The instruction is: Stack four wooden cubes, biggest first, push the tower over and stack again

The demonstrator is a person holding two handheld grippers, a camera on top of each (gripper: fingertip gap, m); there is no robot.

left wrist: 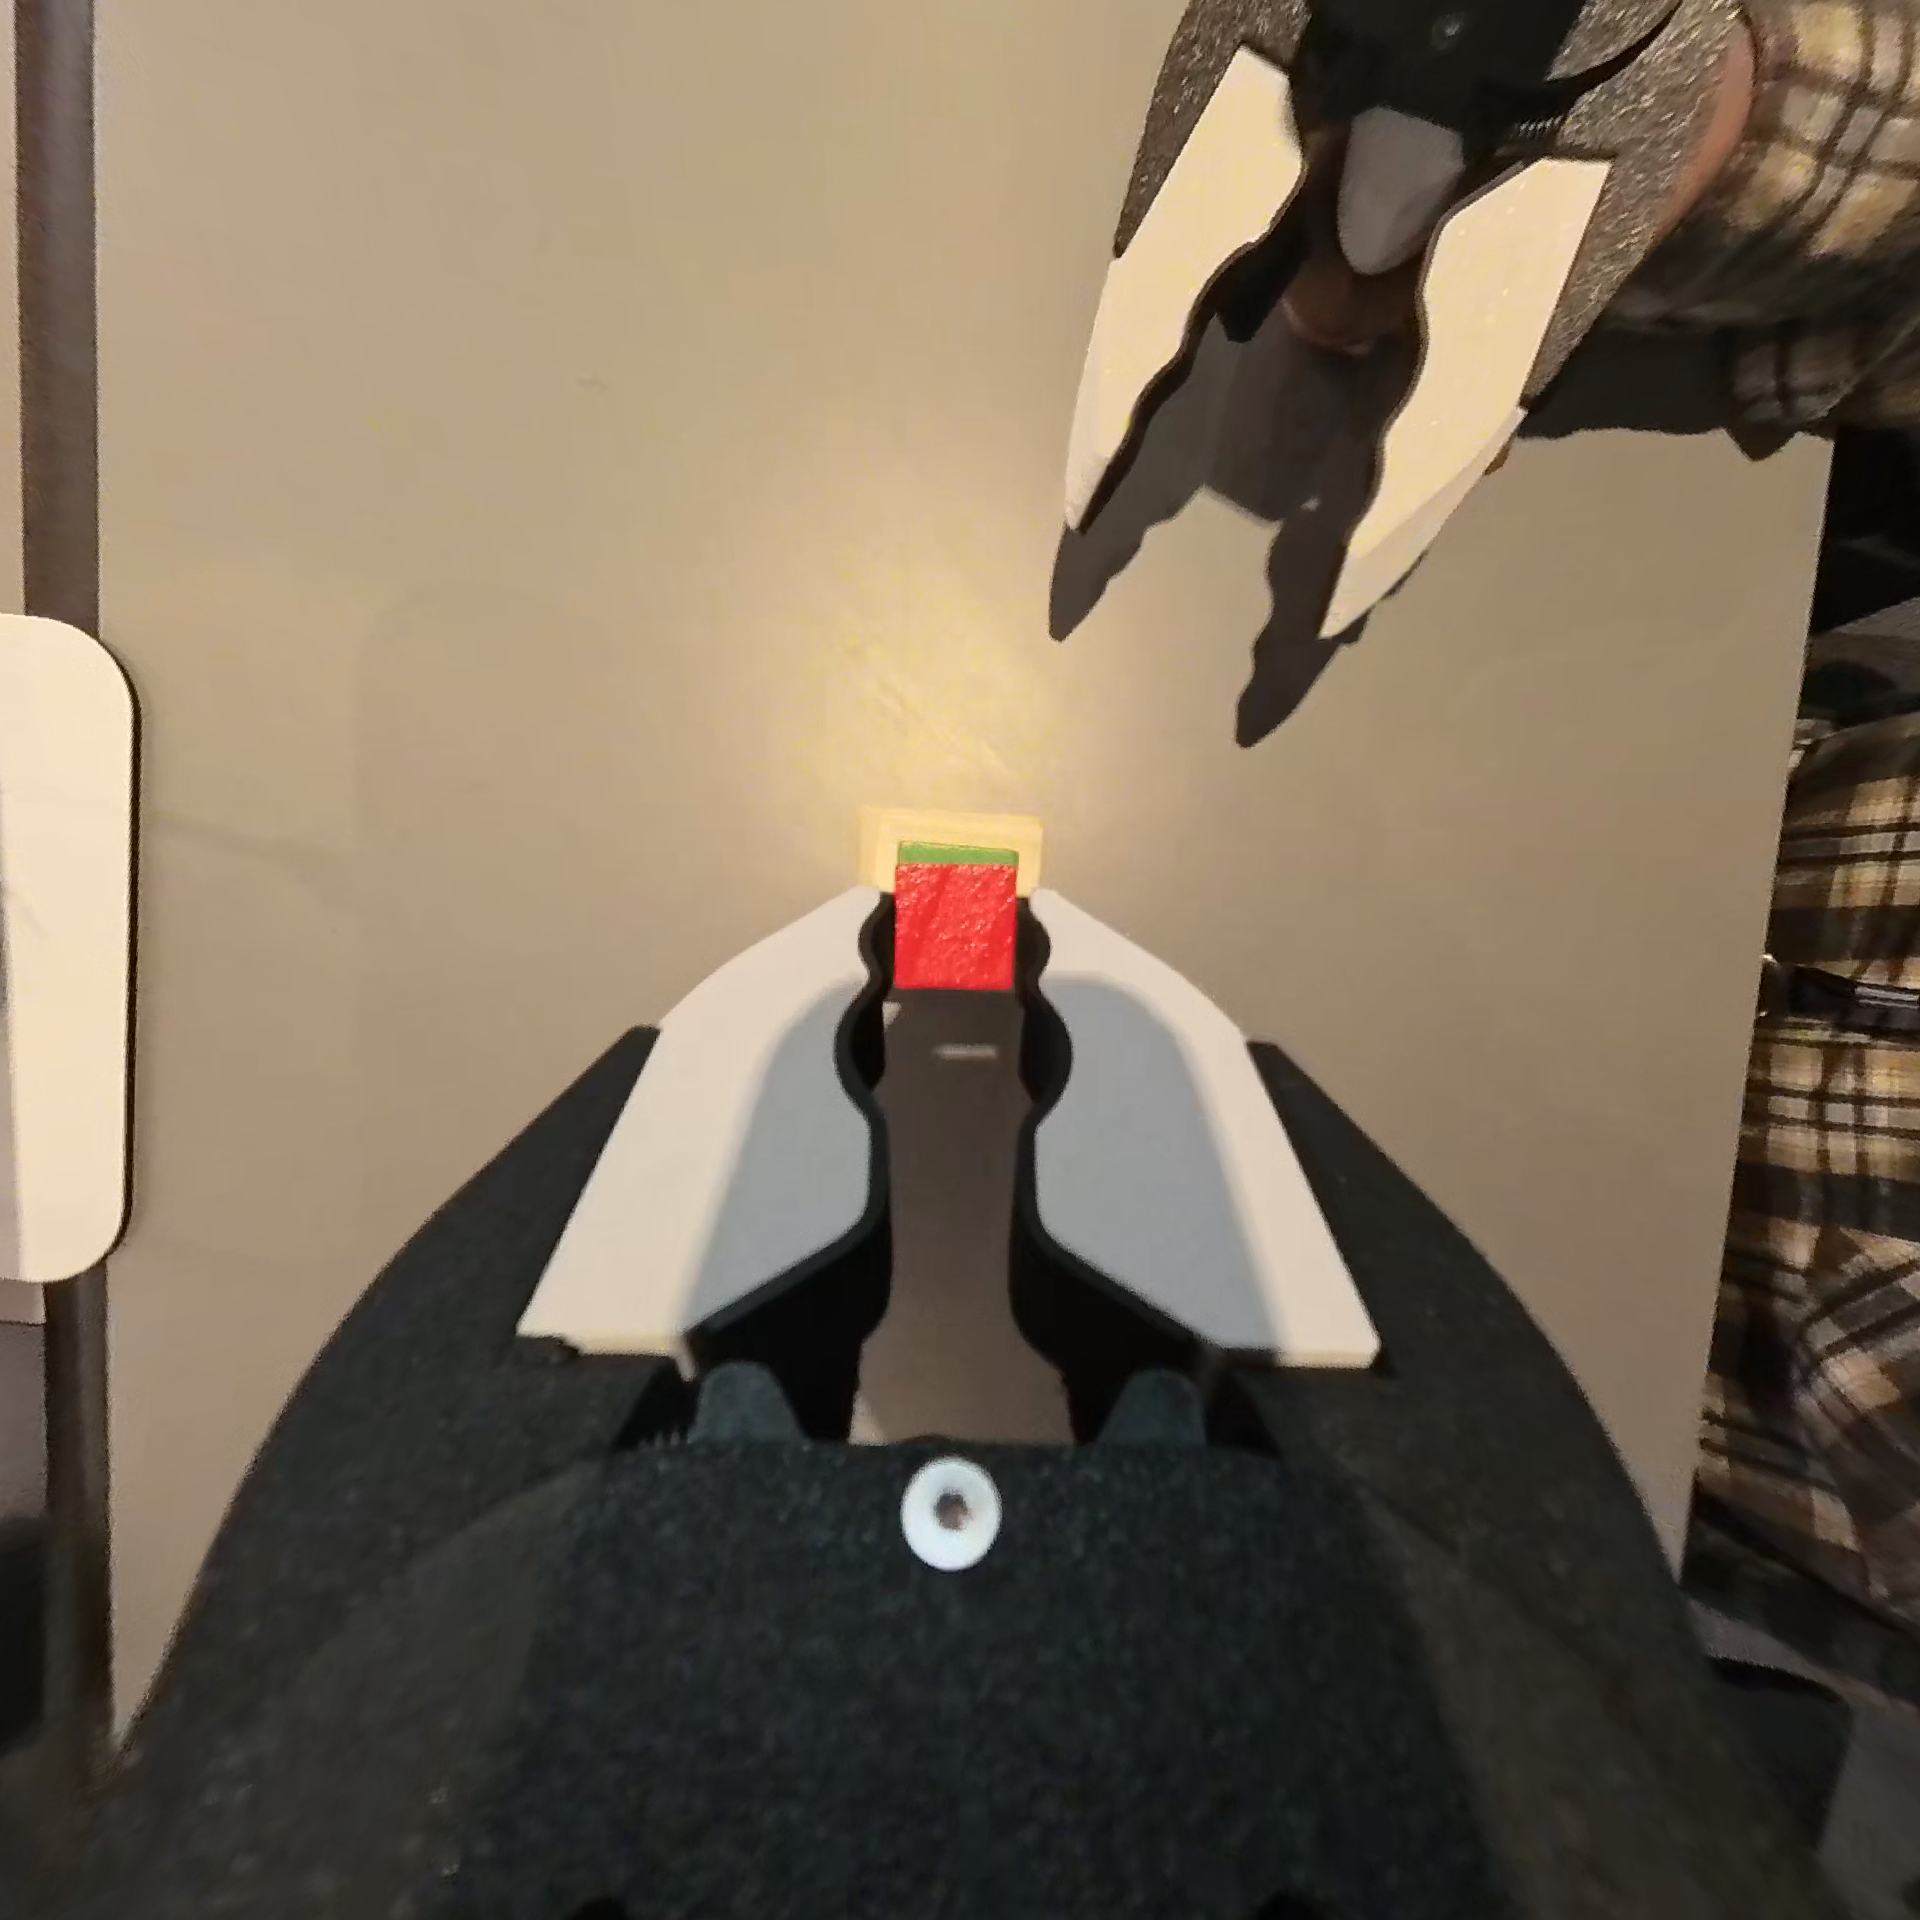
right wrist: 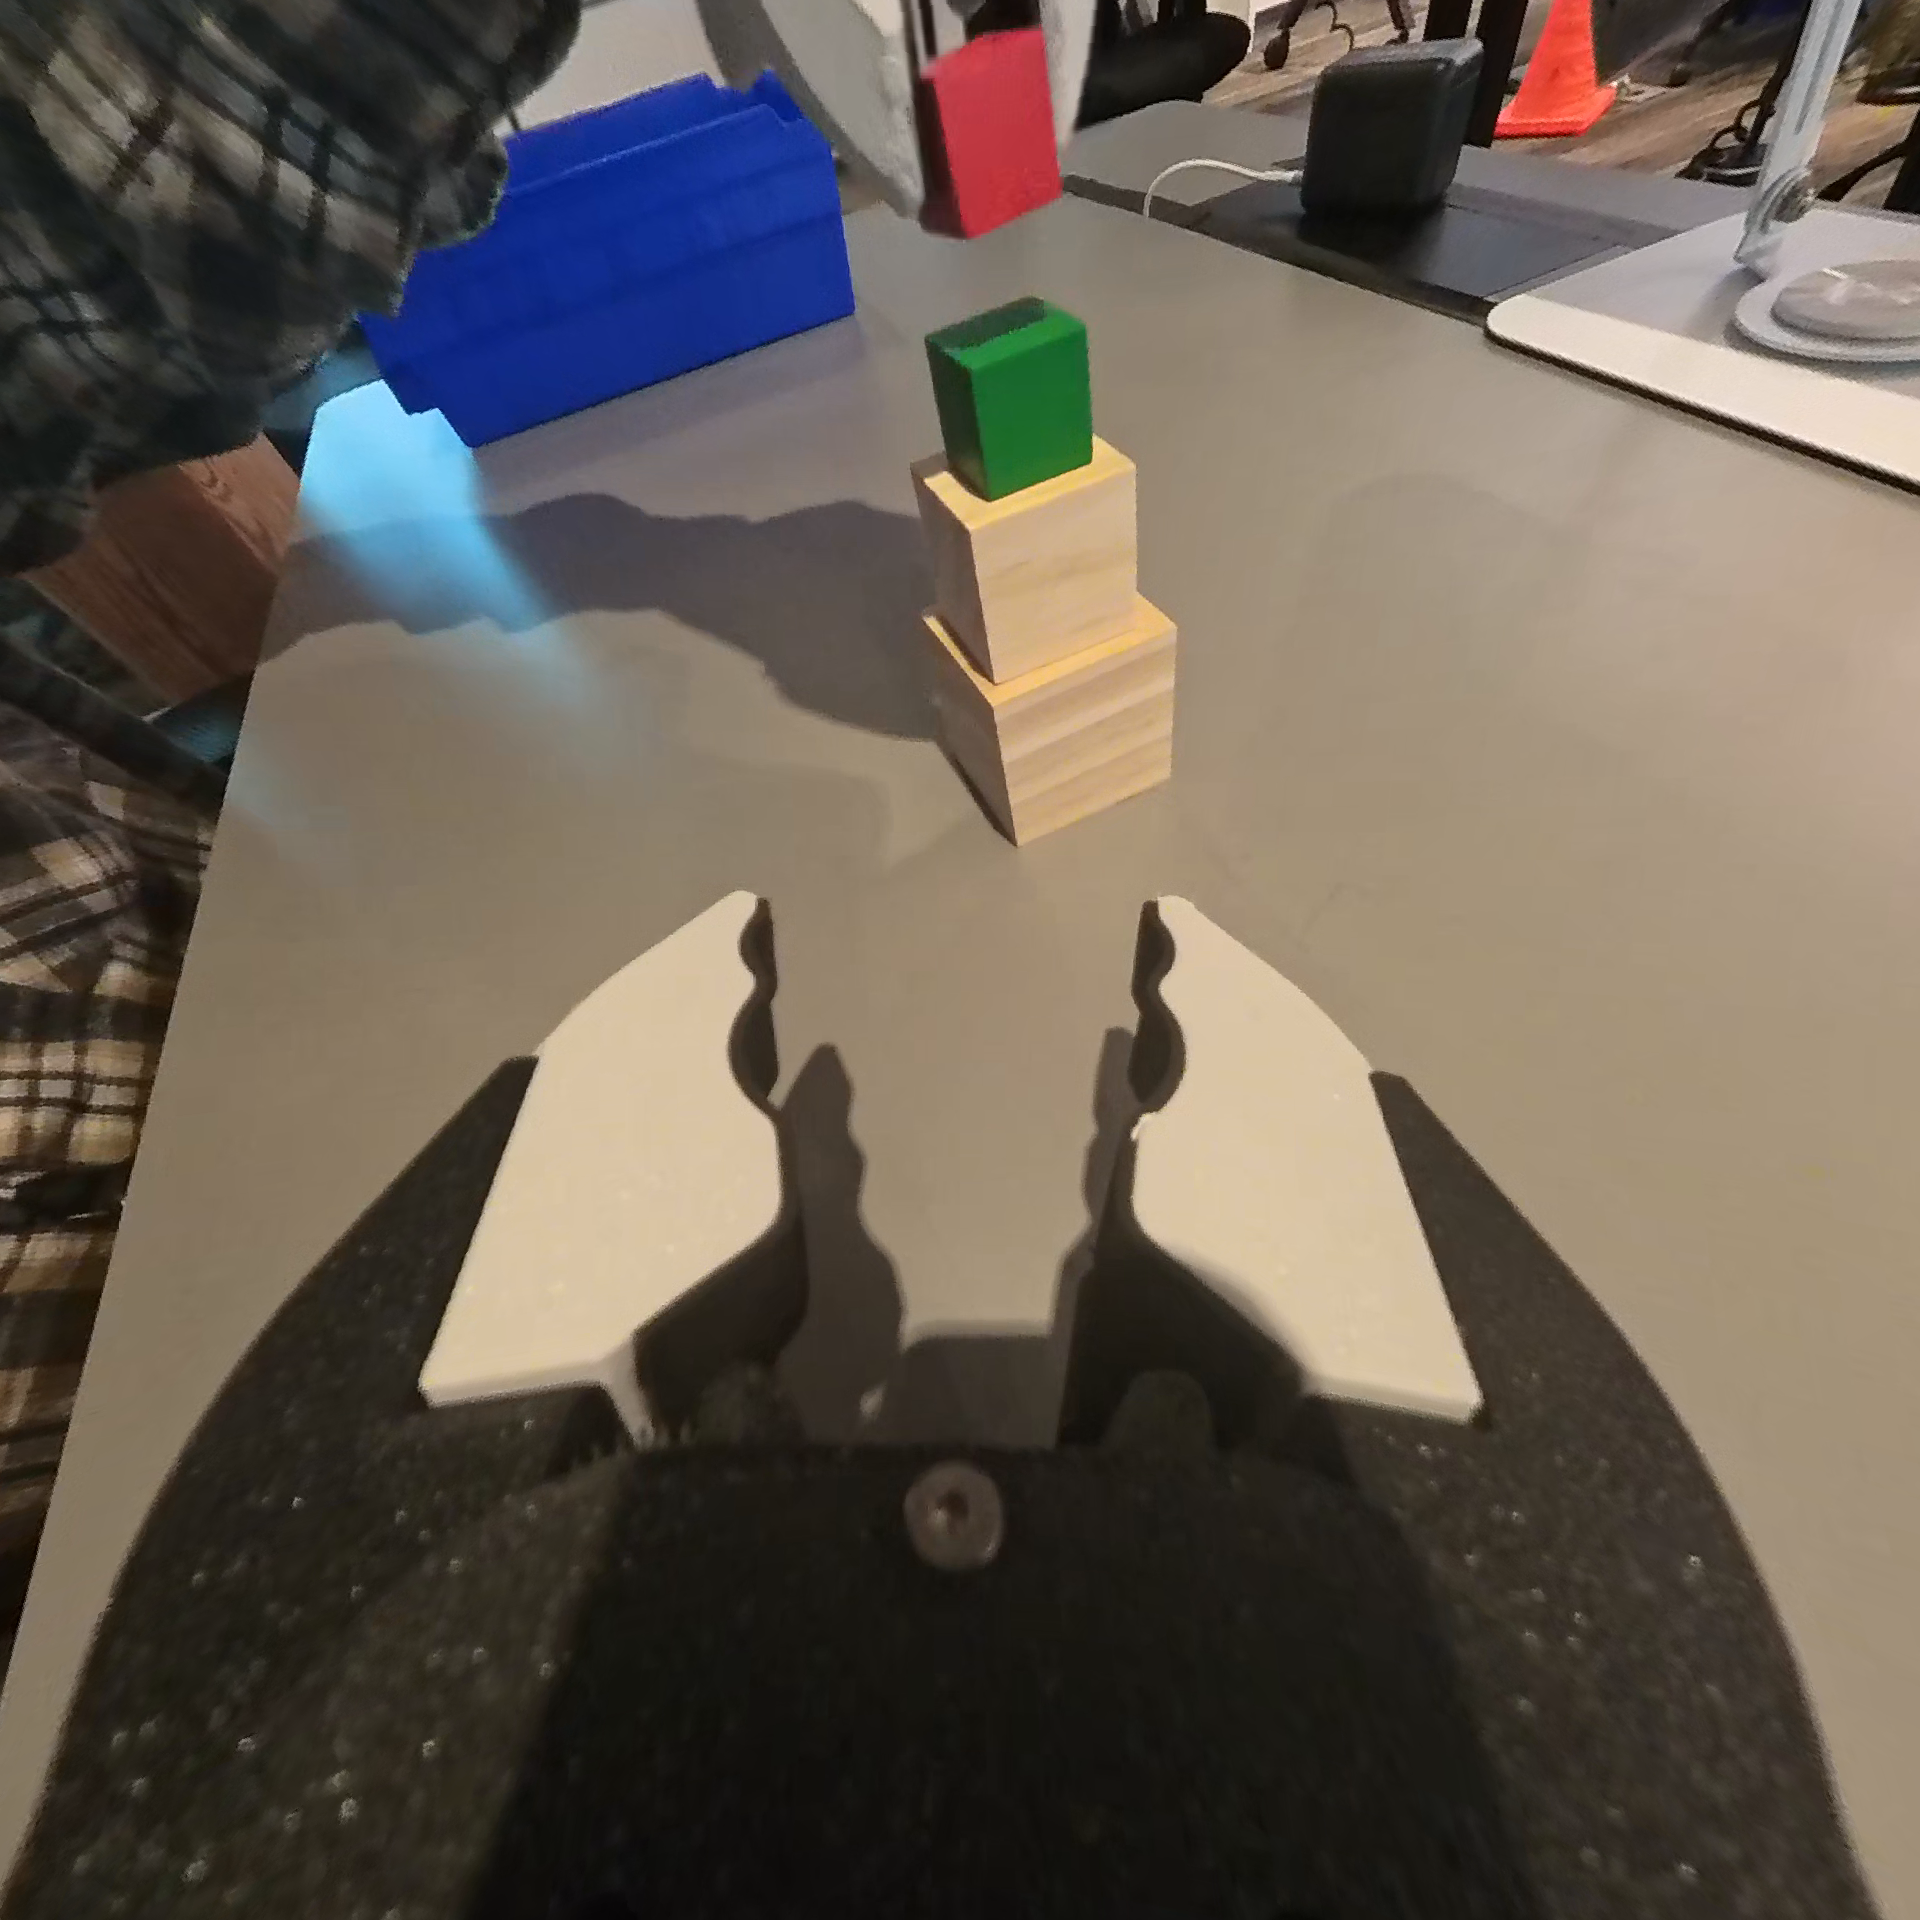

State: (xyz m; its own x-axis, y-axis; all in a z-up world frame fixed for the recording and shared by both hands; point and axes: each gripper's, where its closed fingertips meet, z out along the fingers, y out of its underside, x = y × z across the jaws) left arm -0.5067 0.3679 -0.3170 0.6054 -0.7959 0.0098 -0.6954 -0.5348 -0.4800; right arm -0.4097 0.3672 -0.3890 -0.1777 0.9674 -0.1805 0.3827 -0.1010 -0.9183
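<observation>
In the right wrist view a tower stands on the grey table (right wrist: 1455, 727): a large pale wooden cube (right wrist: 1070, 727) at the bottom, a smaller pale cube (right wrist: 1039, 561) on it, and a green cube (right wrist: 1013, 400) on top. My left gripper (left wrist: 954, 914) is shut on a small red cube (left wrist: 954, 935) and holds it above the tower, looking straight down. The green cube (left wrist: 954, 854) and a pale cube's rim (left wrist: 878, 828) peek out beyond it. The red cube (right wrist: 987, 135) also shows high up in the right wrist view. My right gripper (right wrist: 956, 914) is open and empty, in front of the tower.
A blue bin (right wrist: 623, 260) stands behind and left of the tower. A black box (right wrist: 1387, 125), a cable and a white mat (right wrist: 1714, 353) lie at the back right. A person's plaid sleeve (right wrist: 208, 208) is at the left, with a brown wooden block (right wrist: 166, 561) below it. There is about 12 cm between the tips of the two grippers.
</observation>
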